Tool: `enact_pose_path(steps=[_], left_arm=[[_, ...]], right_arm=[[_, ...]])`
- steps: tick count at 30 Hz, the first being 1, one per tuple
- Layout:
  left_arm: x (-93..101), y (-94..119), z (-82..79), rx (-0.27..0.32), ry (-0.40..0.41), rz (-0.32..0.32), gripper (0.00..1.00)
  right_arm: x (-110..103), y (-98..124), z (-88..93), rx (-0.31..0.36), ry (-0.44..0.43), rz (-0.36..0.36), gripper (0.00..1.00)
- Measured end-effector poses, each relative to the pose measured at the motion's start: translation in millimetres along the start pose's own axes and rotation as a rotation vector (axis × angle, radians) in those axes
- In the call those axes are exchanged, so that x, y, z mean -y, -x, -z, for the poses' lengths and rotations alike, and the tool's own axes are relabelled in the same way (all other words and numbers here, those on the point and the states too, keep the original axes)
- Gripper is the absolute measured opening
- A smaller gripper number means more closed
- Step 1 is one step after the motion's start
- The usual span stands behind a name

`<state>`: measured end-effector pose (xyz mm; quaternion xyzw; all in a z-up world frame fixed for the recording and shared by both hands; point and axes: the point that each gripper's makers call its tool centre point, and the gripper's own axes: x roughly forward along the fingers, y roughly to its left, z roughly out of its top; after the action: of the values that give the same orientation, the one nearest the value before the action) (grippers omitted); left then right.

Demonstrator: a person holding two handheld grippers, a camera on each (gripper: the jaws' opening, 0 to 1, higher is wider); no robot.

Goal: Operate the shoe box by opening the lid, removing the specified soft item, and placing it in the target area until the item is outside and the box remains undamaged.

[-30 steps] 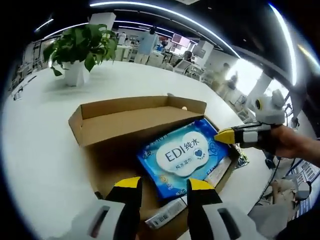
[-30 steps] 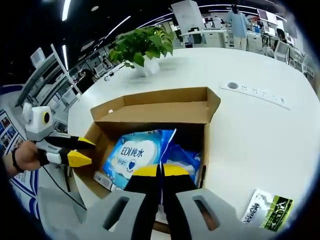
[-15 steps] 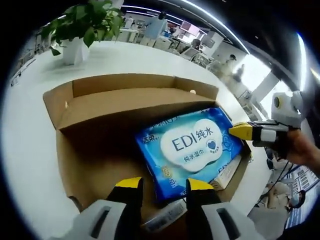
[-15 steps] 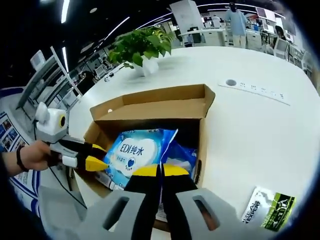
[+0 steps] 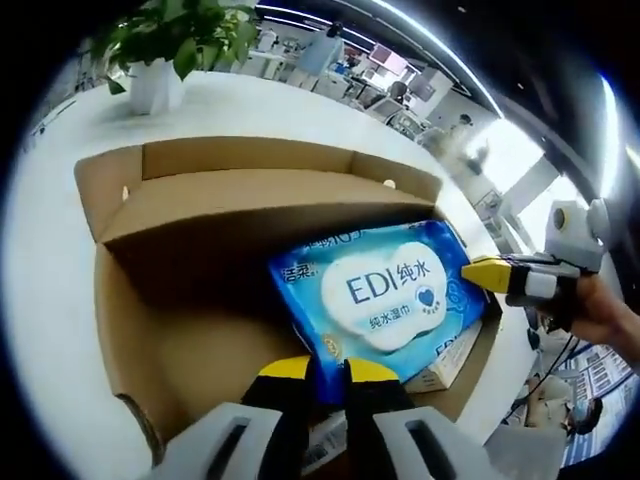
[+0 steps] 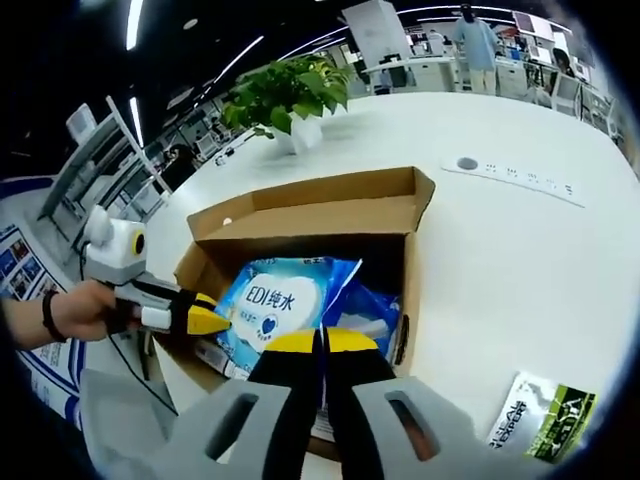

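White tabletop [image 6: 520, 270] carries the open shoe box [image 5: 200, 215]. Inside it, the wipes pack [image 5: 385, 295] lies tilted, long axis running between my two tongs. I have the left gripper [image 5: 322, 372] clamped on its near edge, the right gripper [image 6: 322, 345] clamped on the opposite edge.

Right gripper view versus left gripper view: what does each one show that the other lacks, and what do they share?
The right gripper view alone has a green-and-white packet lying on the white table beside the box, and a round grommet set in the tabletop. The left gripper view alone has a pale flat carton tucked under the wipes. Both show the open cardboard box, the blue EDI wipes pack inside it, the potted plant, and each gripper closed on an edge of the pack.
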<state>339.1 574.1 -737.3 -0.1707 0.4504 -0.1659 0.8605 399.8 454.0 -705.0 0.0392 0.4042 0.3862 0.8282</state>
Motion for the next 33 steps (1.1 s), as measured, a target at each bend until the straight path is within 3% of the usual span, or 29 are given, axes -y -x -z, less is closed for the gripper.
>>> enact_pose_path(steps=[9, 18, 25, 33], left_arm=[[0.3, 9, -8.0, 0.03, 0.005, -0.004, 0.06], [4.5, 24, -18.5, 0.056, -0.04, -0.005, 0.0], [-1.2, 15, -5.0, 0.028, -0.039, -0.014, 0.0], [-7.3, 7, -0.7, -0.006, -0.007, -0.036, 0.01]], right_arm=[[-3, 0, 0.9, -0.001, -0.009, -0.001, 0.0], [-9, 6, 0.2, 0.026, -0.012, -0.006, 0.0], [-8, 7, 0.4, 0.031, -0.033, 0.002, 0.0], [-7, 6, 2.2, 0.029, -0.04, 0.012, 0.0]])
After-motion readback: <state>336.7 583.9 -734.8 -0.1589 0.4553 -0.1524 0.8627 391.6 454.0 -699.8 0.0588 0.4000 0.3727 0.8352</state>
